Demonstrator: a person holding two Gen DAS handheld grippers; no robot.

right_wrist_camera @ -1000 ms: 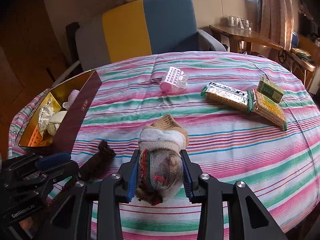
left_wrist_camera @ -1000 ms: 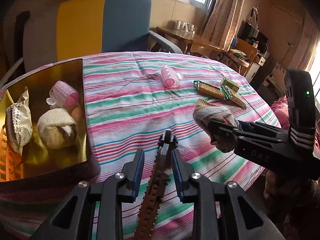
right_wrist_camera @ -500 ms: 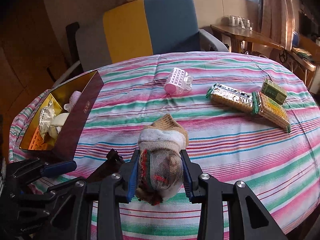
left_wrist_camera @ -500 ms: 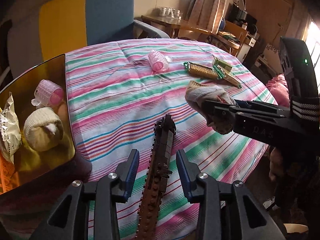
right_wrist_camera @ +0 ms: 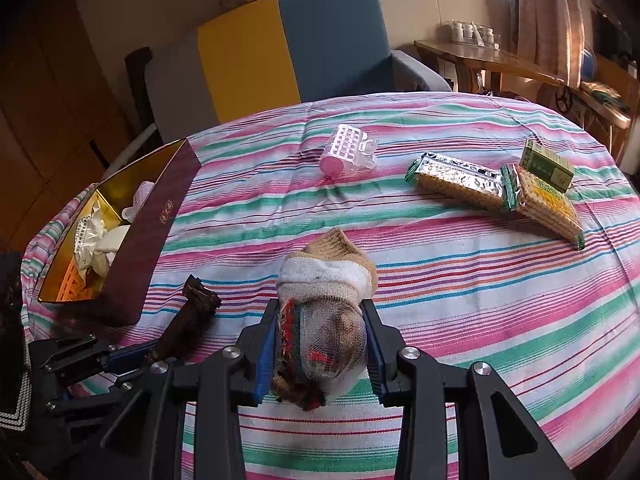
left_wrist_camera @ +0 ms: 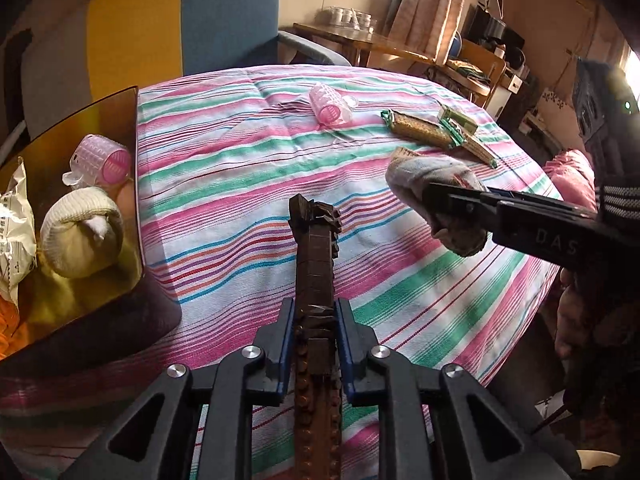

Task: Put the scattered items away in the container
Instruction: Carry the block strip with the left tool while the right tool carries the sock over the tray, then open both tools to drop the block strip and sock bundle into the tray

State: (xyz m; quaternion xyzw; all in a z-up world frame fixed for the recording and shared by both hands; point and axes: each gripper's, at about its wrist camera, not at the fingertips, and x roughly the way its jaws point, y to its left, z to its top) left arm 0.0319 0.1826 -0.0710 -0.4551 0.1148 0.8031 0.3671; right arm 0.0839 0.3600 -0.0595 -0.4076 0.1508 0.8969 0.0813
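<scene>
My left gripper [left_wrist_camera: 316, 330] is shut on a long brown studded brick bar [left_wrist_camera: 314, 256] that points out over the striped tablecloth. The right gripper [right_wrist_camera: 320, 320] is shut on a rolled beige-and-white sock [right_wrist_camera: 326, 280], held just above the cloth; it also shows in the left wrist view, where the right gripper [left_wrist_camera: 452, 204] holds the sock [left_wrist_camera: 428, 172]. The maroon box with a gold inside [left_wrist_camera: 137, 152] stands at the left and holds a pink roller [left_wrist_camera: 106, 160], a cream sock ball [left_wrist_camera: 80, 236] and a snack packet [left_wrist_camera: 14, 220]. The box wall [right_wrist_camera: 160, 220] lies left of the sock.
On the cloth lie a pink hair roller [right_wrist_camera: 344, 152], two cracker packs [right_wrist_camera: 460, 182] [right_wrist_camera: 548, 206] and a small green box [right_wrist_camera: 546, 164]. A blue-and-yellow armchair [right_wrist_camera: 288, 44] stands behind the table. The table edge falls away at the right, near a hand [left_wrist_camera: 572, 300].
The left jaws opened wider around the brown bar, then closed onto it. The right gripper kept its hold on the sock and hardly moved.
</scene>
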